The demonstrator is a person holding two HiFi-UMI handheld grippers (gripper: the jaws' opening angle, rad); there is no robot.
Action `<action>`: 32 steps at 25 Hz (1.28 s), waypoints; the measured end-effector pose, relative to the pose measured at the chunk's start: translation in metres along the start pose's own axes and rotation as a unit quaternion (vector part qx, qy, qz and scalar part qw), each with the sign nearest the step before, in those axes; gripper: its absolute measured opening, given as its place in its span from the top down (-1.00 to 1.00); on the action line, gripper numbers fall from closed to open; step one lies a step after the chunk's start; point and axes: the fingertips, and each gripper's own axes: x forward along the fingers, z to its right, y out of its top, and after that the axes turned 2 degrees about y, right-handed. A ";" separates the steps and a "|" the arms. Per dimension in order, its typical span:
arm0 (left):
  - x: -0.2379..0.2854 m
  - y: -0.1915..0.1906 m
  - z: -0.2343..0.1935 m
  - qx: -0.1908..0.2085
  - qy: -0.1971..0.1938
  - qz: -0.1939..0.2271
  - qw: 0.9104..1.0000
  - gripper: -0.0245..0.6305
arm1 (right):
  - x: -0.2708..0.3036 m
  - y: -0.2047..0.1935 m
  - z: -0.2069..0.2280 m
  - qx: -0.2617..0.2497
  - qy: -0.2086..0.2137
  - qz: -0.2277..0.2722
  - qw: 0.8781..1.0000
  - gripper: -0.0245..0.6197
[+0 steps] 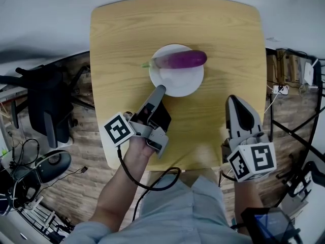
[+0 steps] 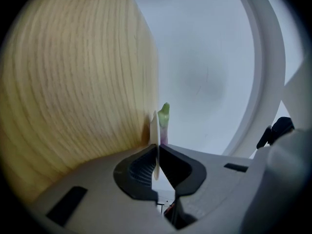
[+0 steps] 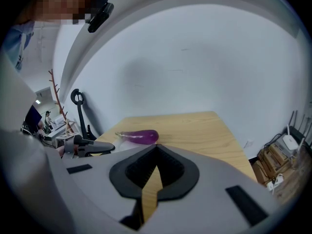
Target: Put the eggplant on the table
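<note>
A purple eggplant (image 1: pixel 182 59) with a green stem lies across the far side of a white plate (image 1: pixel 177 83) in the middle of the wooden table (image 1: pixel 127 34). My left gripper (image 1: pixel 160 89) is shut on the plate's near-left rim. In the left gripper view the plate's rim (image 2: pixel 156 130) shows edge-on between the closed jaws of the left gripper (image 2: pixel 157 152), with the eggplant's stem (image 2: pixel 165 112) just beyond. My right gripper (image 1: pixel 234 99) rests over the table's near right part, shut and holding nothing. From the right gripper (image 3: pixel 156 150) the eggplant (image 3: pixel 139 136) lies ahead to the left.
A black office chair (image 1: pixel 45 105) stands left of the table. Cables and a power strip (image 1: pixel 278 89) lie on the wooden floor at the right. A white wall stands beyond the table's far edge. A coat stand (image 3: pixel 56 96) shows at the far left.
</note>
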 end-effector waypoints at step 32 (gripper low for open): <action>-0.020 -0.001 -0.018 0.057 0.158 0.002 0.986 0.49 | -0.017 0.008 -0.006 -0.002 0.008 0.015 1.000 0.92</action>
